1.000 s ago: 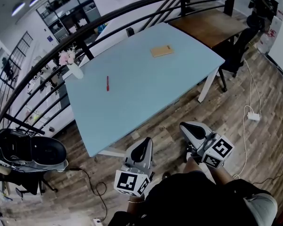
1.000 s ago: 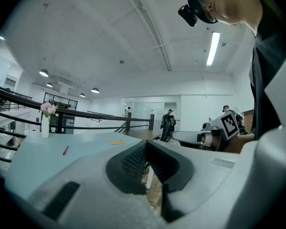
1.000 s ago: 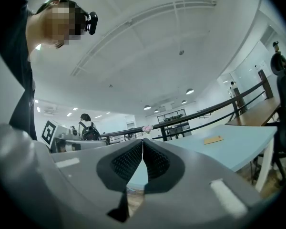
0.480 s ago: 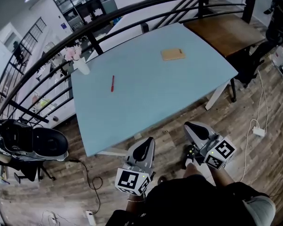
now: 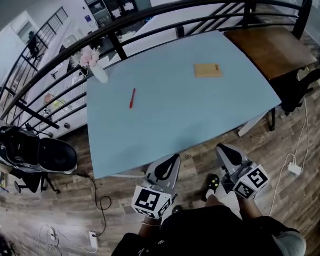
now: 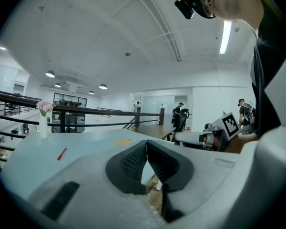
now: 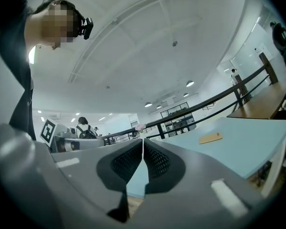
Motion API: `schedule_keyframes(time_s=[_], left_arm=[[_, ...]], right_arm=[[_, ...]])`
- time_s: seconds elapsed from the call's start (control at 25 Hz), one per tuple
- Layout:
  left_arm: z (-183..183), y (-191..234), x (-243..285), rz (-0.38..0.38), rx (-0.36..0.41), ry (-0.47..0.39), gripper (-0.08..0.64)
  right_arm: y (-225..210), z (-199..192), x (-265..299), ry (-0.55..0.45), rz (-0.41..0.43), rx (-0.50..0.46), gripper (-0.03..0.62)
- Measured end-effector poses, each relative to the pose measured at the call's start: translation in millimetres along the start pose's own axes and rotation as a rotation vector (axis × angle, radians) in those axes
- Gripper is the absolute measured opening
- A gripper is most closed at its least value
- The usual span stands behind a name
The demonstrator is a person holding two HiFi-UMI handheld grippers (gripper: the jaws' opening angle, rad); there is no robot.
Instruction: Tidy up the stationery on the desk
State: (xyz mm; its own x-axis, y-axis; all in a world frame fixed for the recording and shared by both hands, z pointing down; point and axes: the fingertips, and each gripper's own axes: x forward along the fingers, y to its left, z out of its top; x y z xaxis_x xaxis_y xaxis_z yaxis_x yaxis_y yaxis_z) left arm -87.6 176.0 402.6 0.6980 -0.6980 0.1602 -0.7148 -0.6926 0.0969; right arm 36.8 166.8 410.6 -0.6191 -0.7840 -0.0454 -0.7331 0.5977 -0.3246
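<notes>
left gripper: jaws clenched together, nothing between them; short of the desk's near edge
right gripper: jaws pressed together too, empty; over the floor, off the desk
pen: red, flat on the desk, left part, near the vase; well apart from both grippers
pad: tan, flat, far right part of desk, well apart from pen
pen handling: probably light, stiff, slim, may roll; pinch across mid-barrel
pad handling: probably light and thin, lies flush; take a short edge, likely has to be tipped or slid first
hard to tell: notebook or clipboard; dark bit at pad's right end too small; pen's cap end unreadable
not in view: any holder or box for the stationery
</notes>
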Motion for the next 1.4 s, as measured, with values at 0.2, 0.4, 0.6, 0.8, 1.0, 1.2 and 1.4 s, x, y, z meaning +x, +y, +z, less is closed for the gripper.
schedule_keyframes(time_s=[0.2,0.4,0.6,0.8,1.0,1.2,1.4], left_arm=[[12.5,-3.1,44.1,0.030,-0.015,0.010,0.006],[28.1,-2.4,83.7,0.064,-0.003,0.006,0.011],[42.5,-0.6,119.7,0.088,0.000,-0.001,0.012],[50.2,1.6,155.7,0.108,-0.040,-0.007,0.015],[45.1,1.3,174.1,0.135,-0.047,0.004,0.017],[49.9,-3.6,196.9,0.138,-0.048,-0.006,0.025],[50.1,-10.6,202.5,0.142,-0.035,-0.006,0.034]], right_arm=[[-42.5,23.3,6.8,0.000,0.030,0.004,0.006],[-79.2,44.4,13.7,-0.004,0.061,0.003,0.008],[-114.2,61.1,20.4,-0.004,0.080,0.009,0.008],[-151.4,73.6,25.3,-0.003,0.088,0.008,0.008],[-173.7,73.1,24.6,0.011,0.102,0.011,0.009],[-194.7,79.1,21.6,0.009,0.107,0.007,0.011],[-201.2,78.6,15.2,0.022,0.110,-0.009,0.014]])
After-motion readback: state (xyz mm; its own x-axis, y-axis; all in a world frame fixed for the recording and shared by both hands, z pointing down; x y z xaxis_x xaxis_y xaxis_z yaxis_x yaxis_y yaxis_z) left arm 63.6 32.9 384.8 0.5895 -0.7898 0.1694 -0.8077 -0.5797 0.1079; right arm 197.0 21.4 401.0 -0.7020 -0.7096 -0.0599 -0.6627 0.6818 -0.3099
